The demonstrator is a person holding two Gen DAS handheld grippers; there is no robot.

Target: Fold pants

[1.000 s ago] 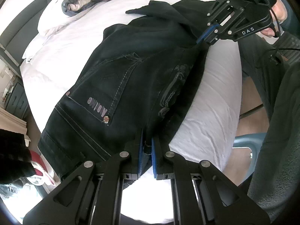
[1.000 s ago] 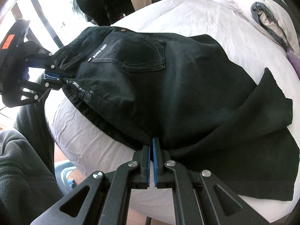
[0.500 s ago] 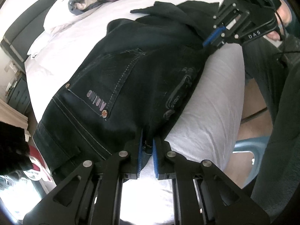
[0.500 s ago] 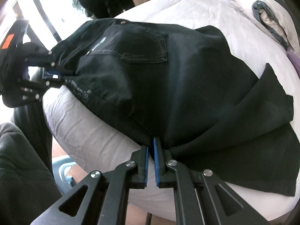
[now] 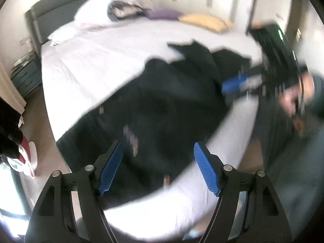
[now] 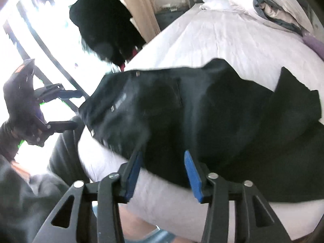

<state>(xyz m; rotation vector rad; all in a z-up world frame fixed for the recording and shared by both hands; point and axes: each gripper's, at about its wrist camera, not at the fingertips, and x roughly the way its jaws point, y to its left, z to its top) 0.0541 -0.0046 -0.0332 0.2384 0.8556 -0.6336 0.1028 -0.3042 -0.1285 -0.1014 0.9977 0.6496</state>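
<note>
Both claws, left claw (image 5: pixel 158 168) and right claw (image 6: pixel 163 174), spread empty above black pants (image 6: pixel 202 117) on the bed (image 5: pixel 101 60); next likely regrasping for another fold.

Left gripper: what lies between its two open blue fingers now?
Between the blue fingers of the left gripper, the left wrist view shows only the black pants, lying on the white bed; nothing is gripped.
</note>
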